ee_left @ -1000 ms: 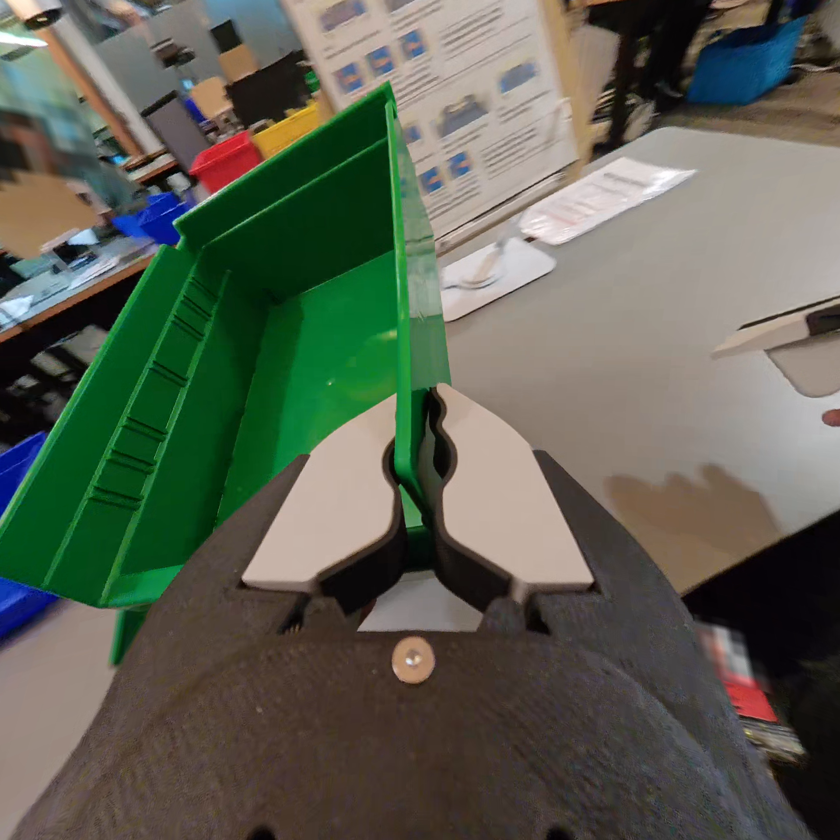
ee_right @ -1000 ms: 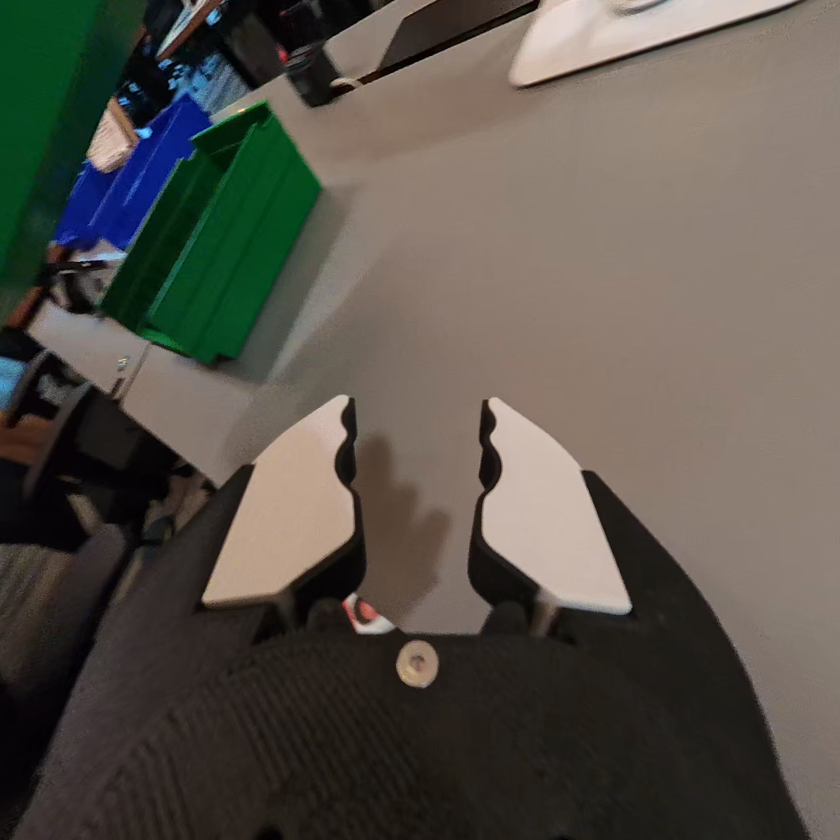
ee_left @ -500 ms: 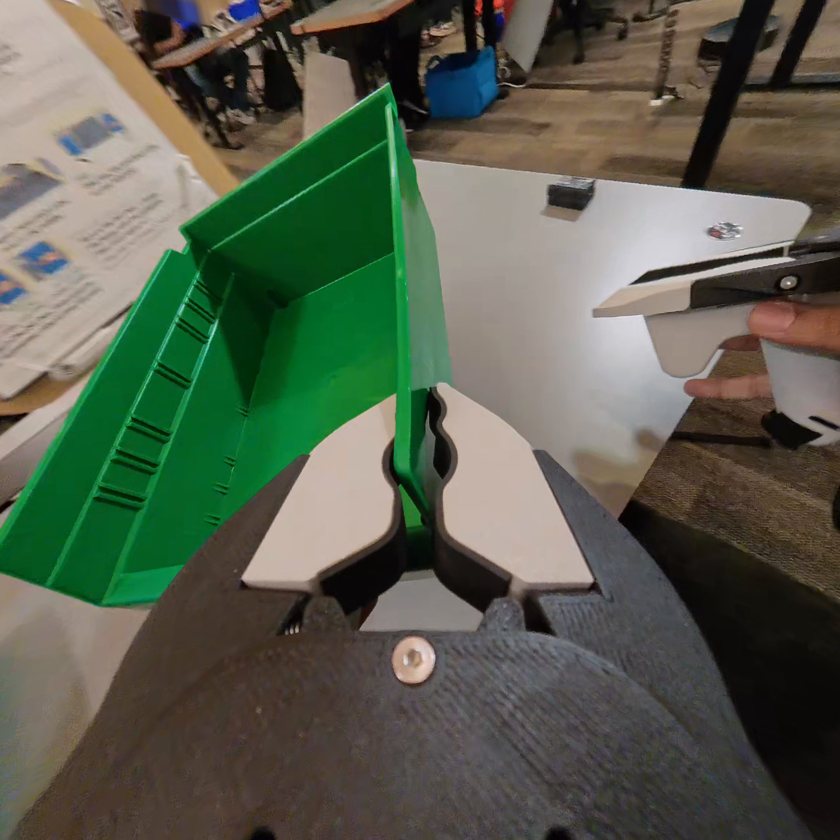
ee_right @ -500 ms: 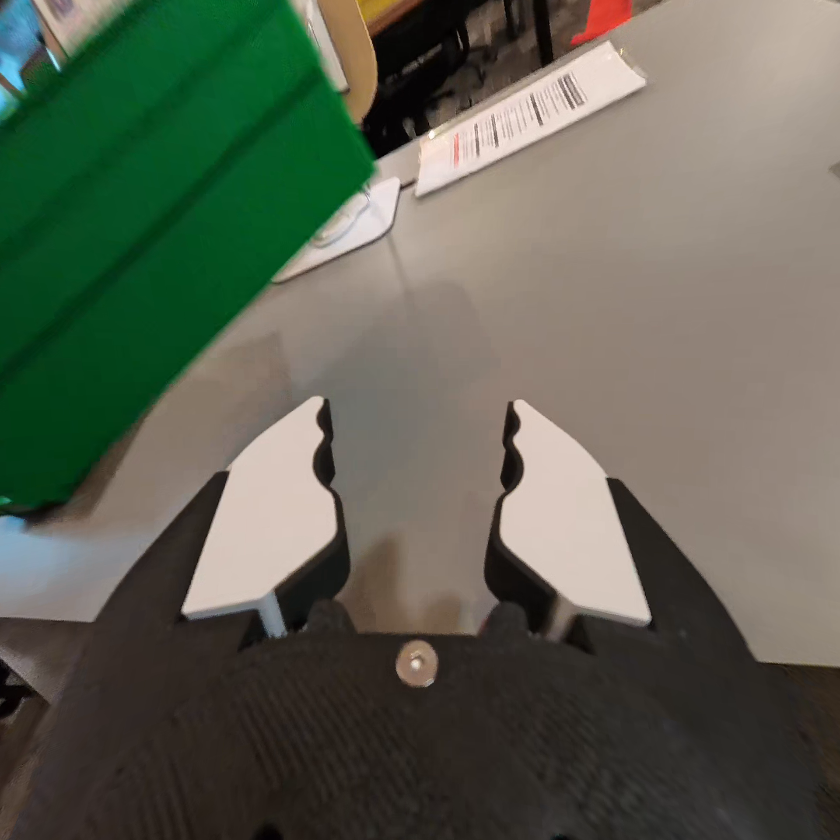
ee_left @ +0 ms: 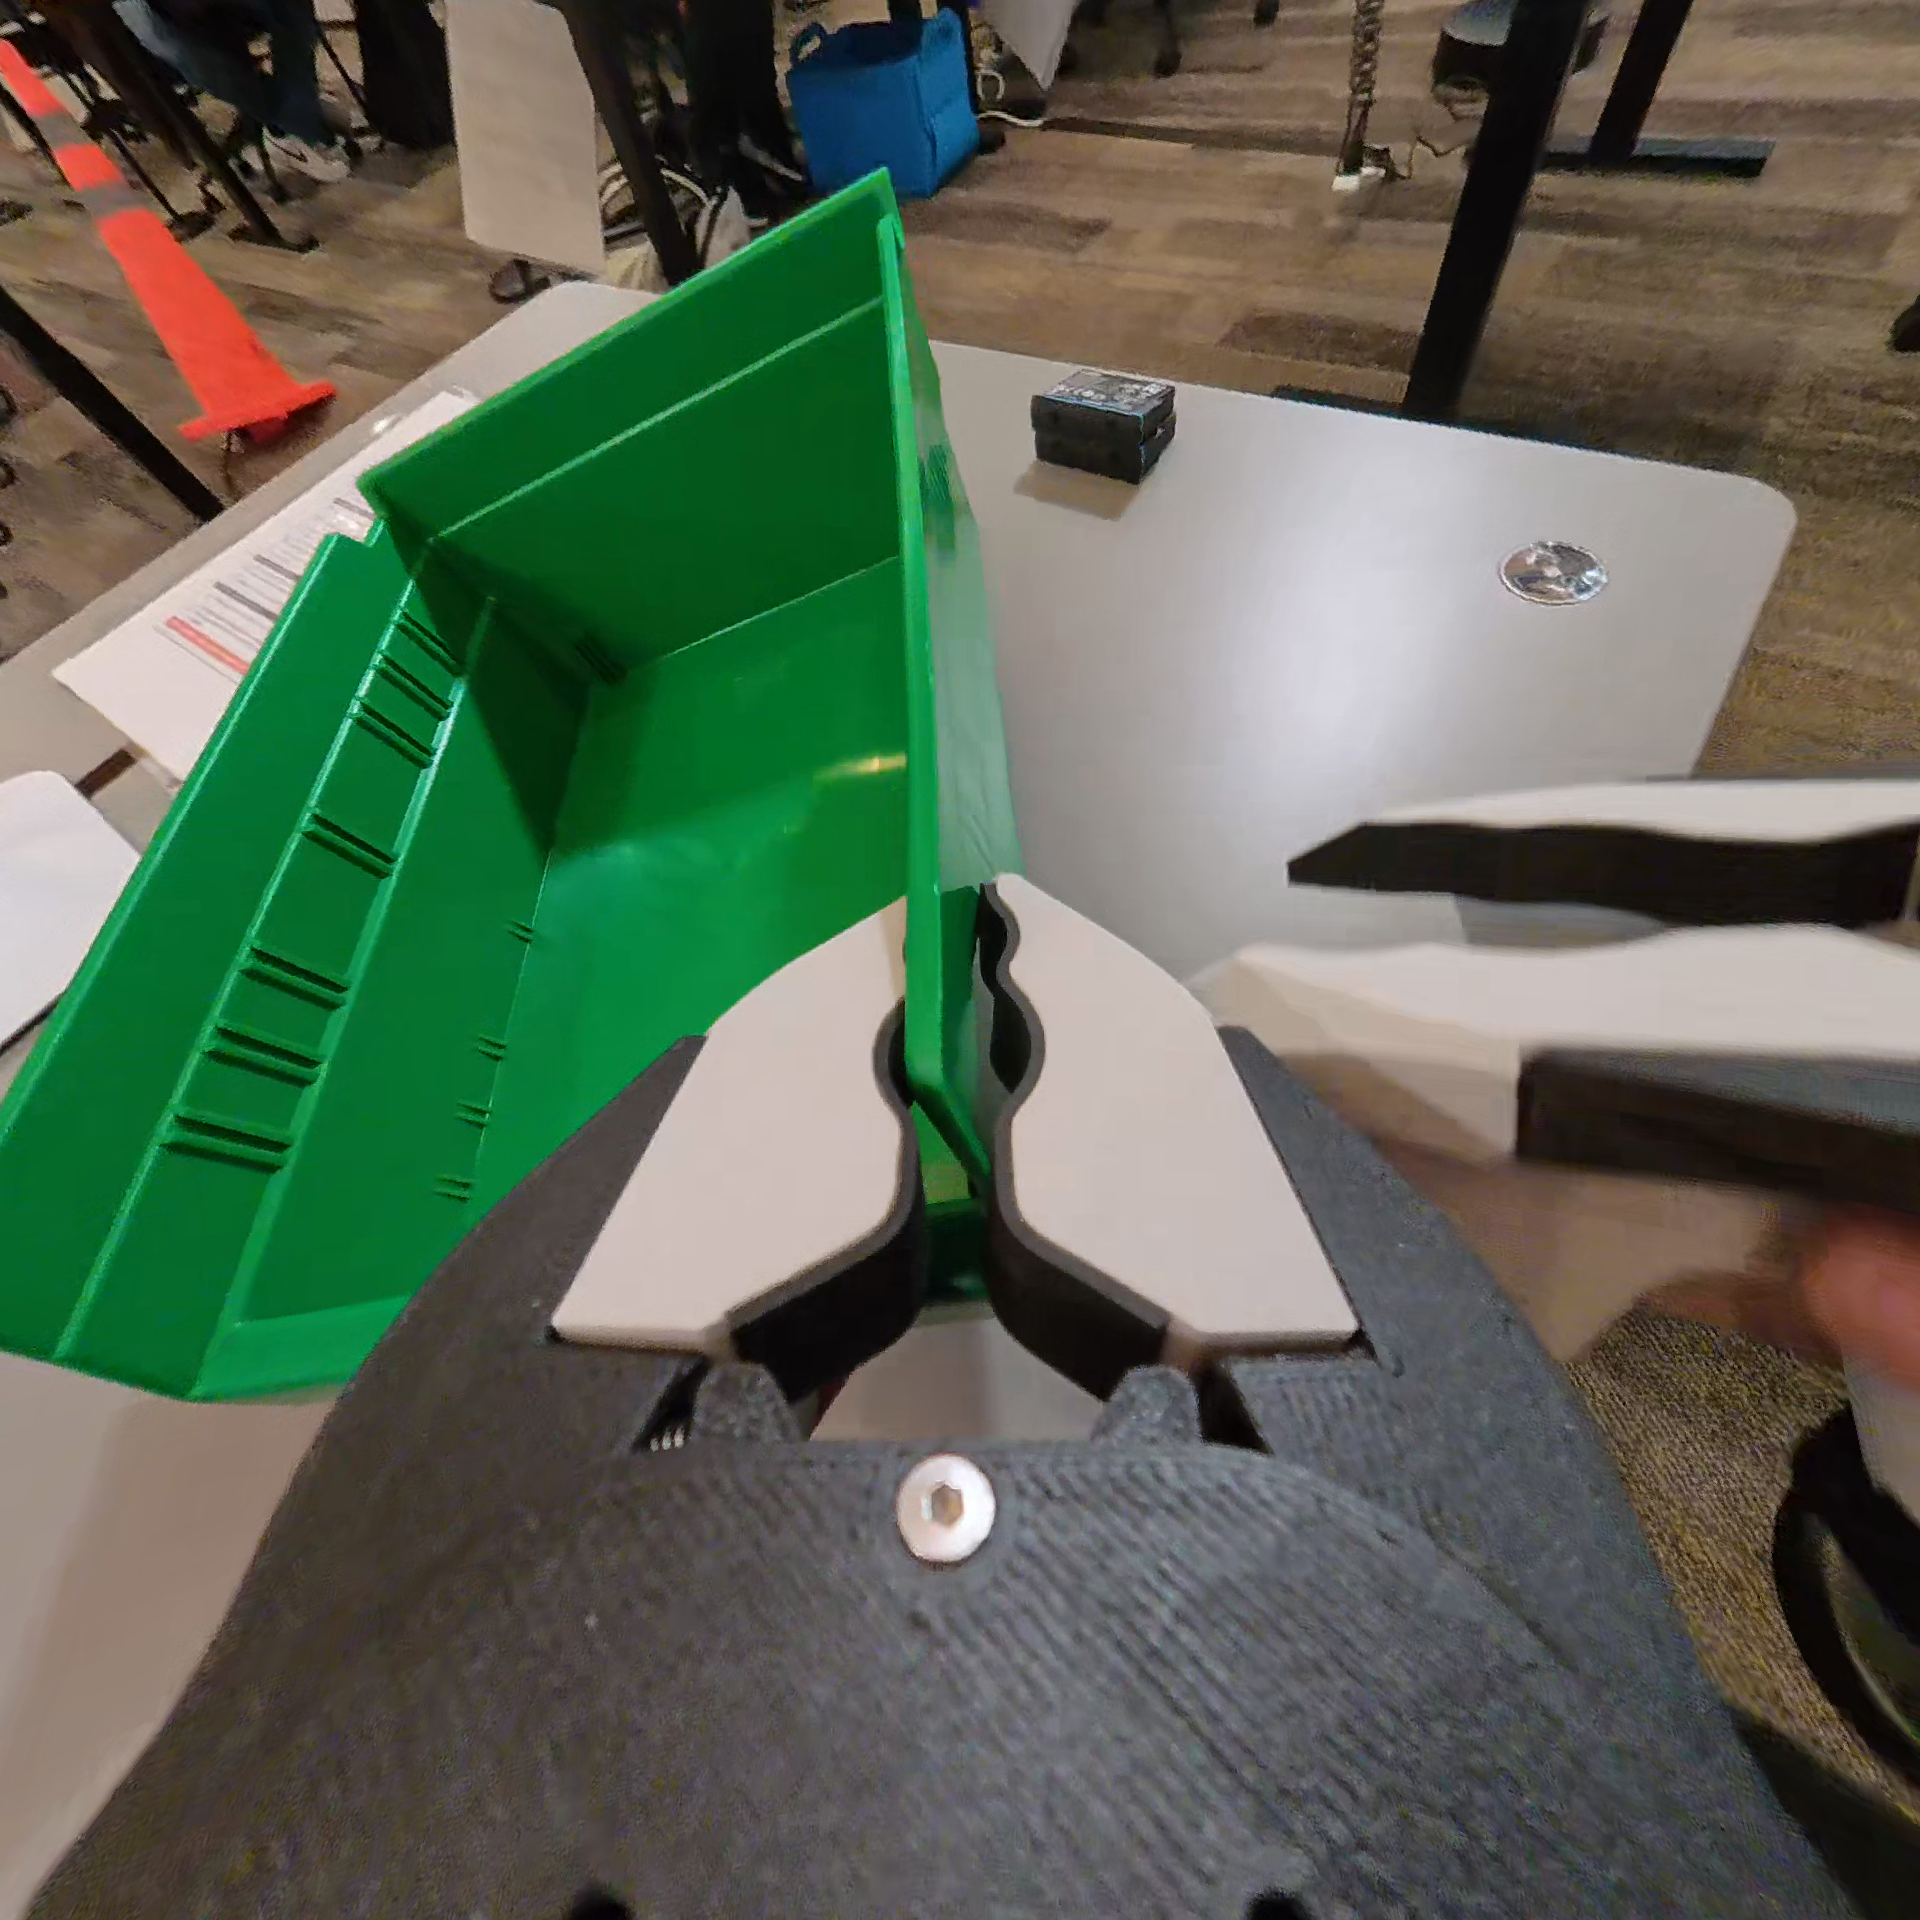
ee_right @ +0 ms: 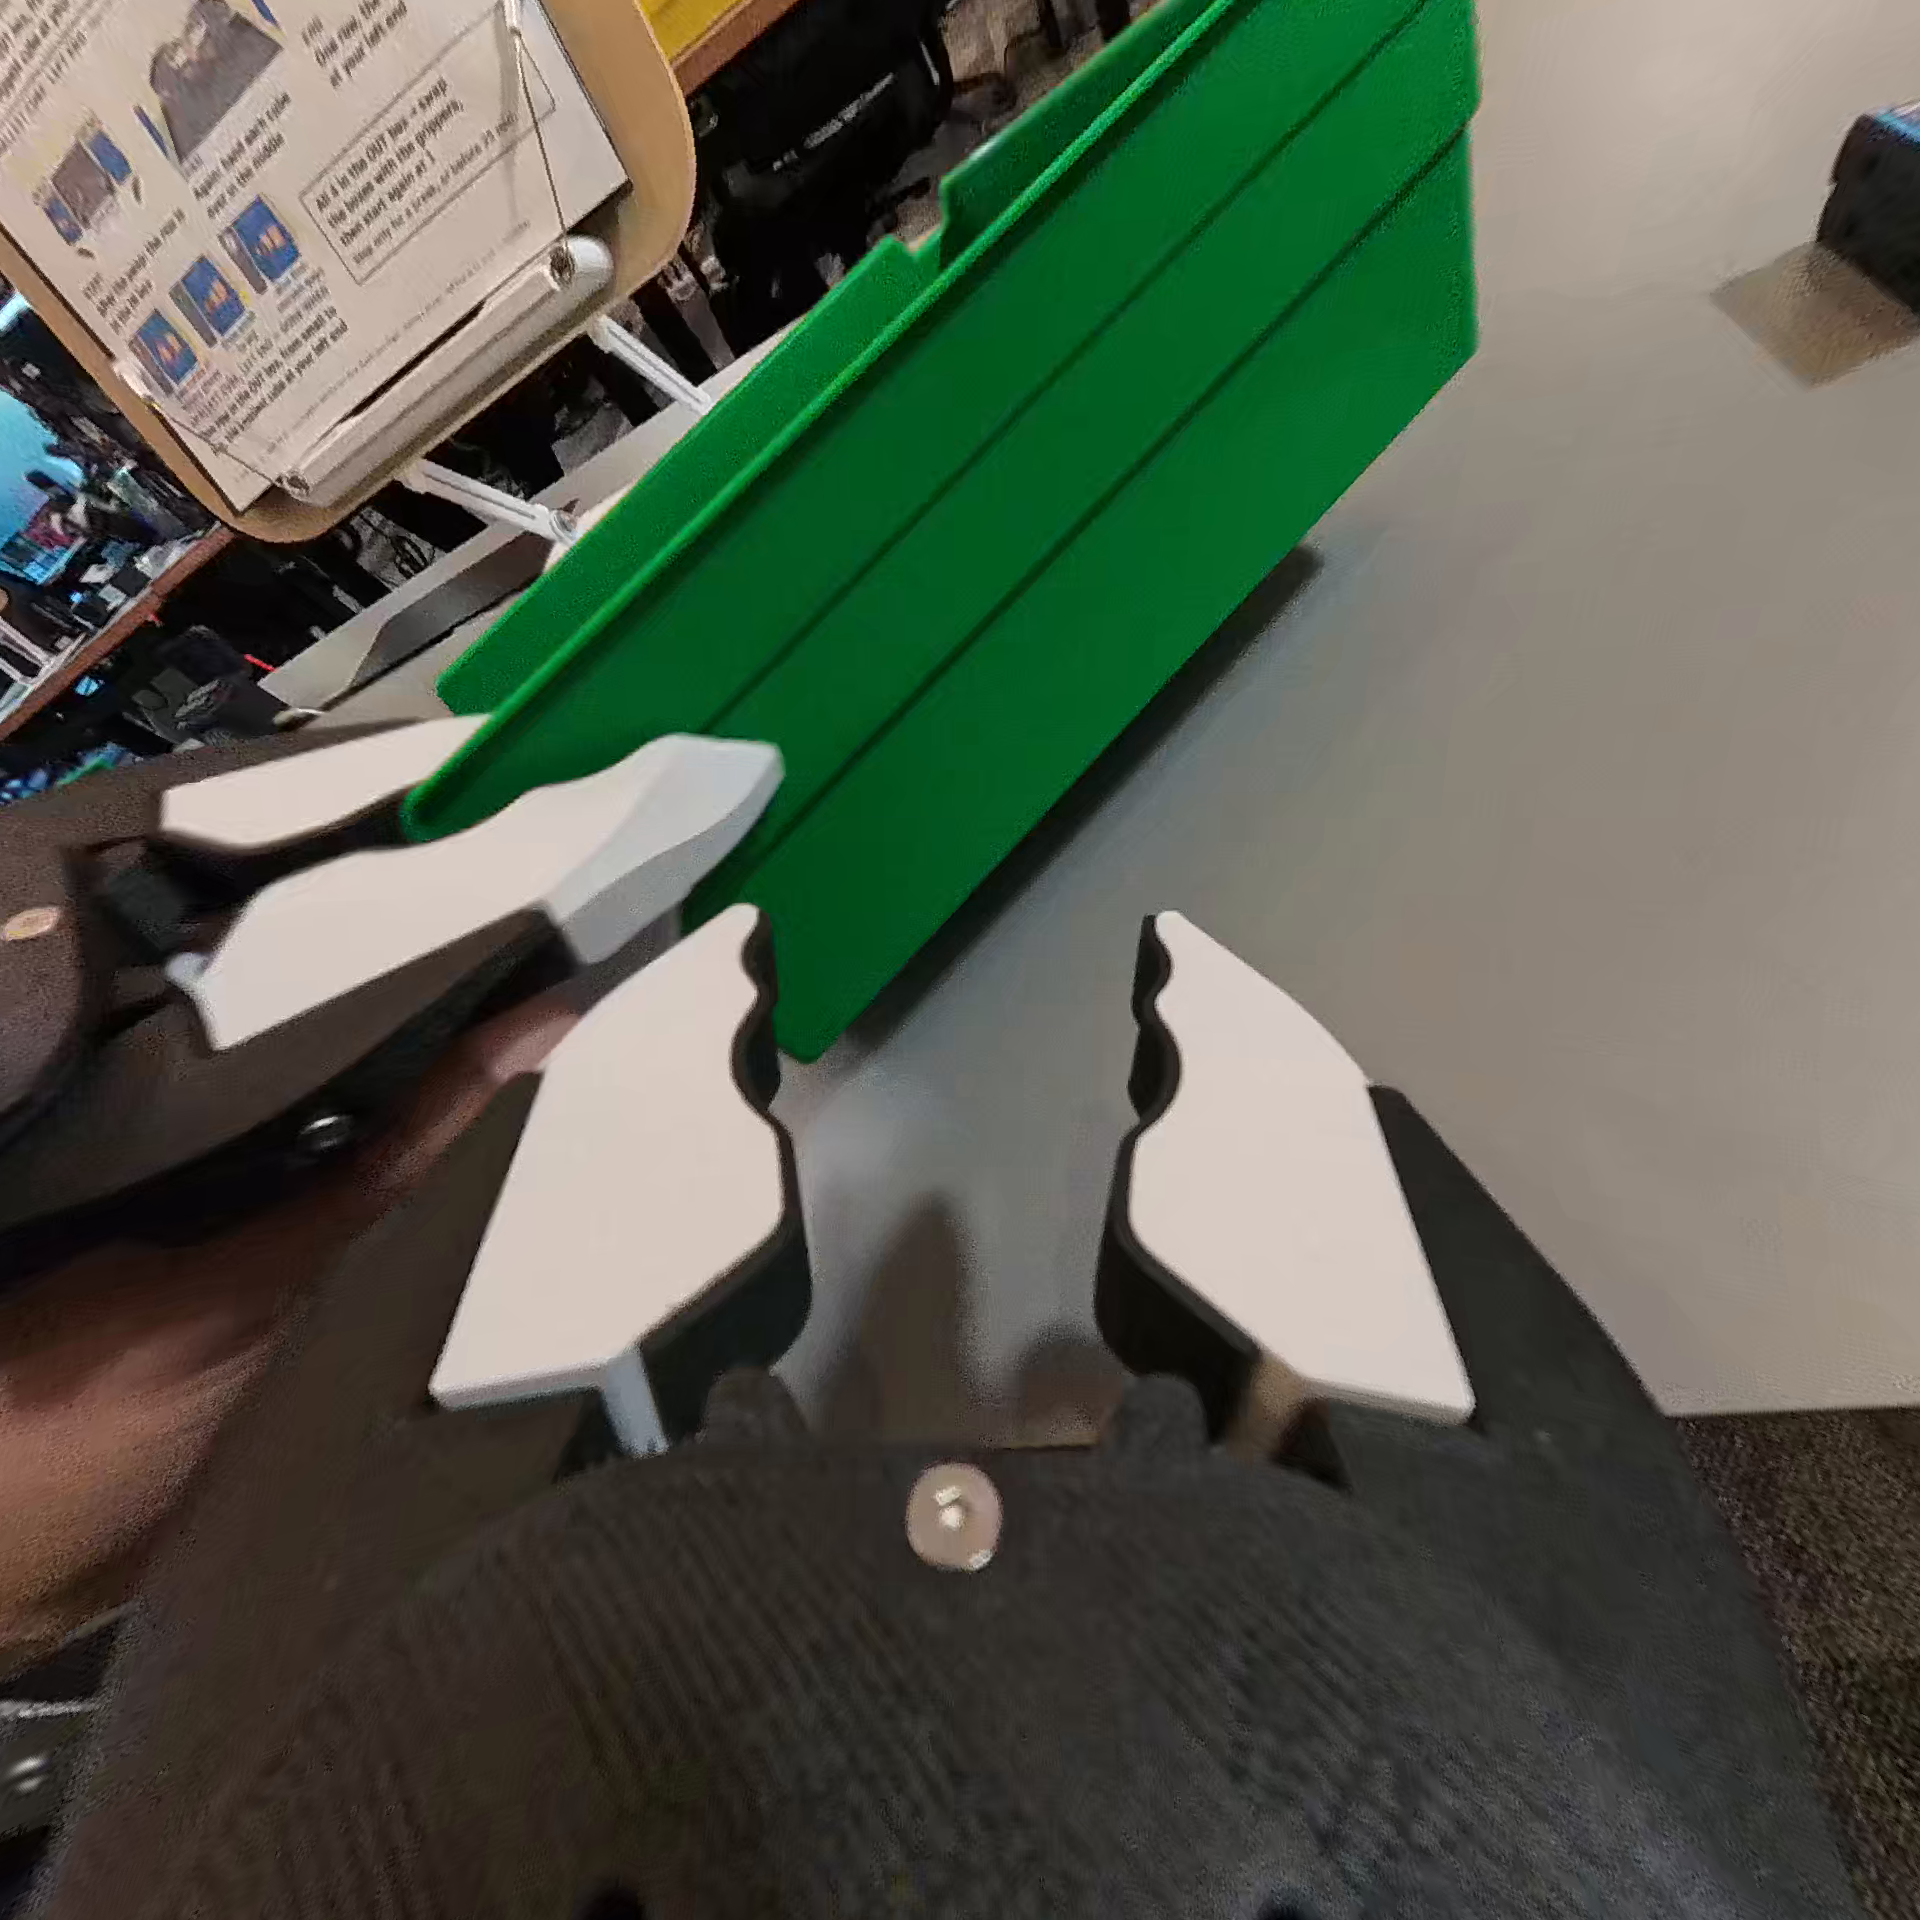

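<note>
Left hand-held gripper (ee_left: 943,1049): clamped on the right side wall of the green storage bin (ee_left: 623,831), near its near end.
Green storage bin: empty, tilted, over the grey bench (ee_left: 1299,644); contact with the bench cannot be told.
Right hand-held gripper (ee_right: 956,997): jaws apart, holding nothing, just right of the bin's near corner.
Far right on bench: small black box (ee_left: 1103,424), round metal disc (ee_left: 1553,571).
Far left: printed sheet (ee_left: 239,613) on bench; orange cone (ee_left: 177,301) on floor.
</note>
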`<control>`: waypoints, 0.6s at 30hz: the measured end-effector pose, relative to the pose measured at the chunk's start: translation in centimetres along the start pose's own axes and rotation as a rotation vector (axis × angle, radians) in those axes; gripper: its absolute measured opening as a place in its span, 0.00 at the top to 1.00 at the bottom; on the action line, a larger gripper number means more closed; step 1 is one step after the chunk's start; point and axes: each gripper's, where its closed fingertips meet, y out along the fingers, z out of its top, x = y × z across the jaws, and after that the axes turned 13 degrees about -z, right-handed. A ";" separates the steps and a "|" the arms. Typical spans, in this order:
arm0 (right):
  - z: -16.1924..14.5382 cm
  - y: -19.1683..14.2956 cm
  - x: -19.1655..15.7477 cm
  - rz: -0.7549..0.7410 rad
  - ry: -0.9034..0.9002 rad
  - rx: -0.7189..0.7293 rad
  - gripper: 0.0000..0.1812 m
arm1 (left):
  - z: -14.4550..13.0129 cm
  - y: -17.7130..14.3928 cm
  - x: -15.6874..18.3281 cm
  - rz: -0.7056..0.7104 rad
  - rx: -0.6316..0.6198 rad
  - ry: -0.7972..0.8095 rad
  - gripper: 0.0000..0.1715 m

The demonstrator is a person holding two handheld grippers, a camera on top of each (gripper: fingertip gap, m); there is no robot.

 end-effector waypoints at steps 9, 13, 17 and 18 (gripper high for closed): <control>3.3 -0.4 3.3 -0.115 0.052 0.172 0.66 | -0.7 3.8 1.6 0.005 -0.025 0.021 0.96; 2.9 0.0 2.9 -0.125 0.011 0.158 0.69 | -0.1 3.5 1.8 0.040 -0.027 0.101 0.96; 2.9 -0.3 2.5 -0.099 0.002 0.164 0.66 | 0.0 1.7 1.9 0.020 -0.008 0.117 0.91; 2.9 -0.4 2.5 -0.093 0.002 0.165 0.65 | -0.2 0.9 2.0 0.005 0.001 0.105 0.88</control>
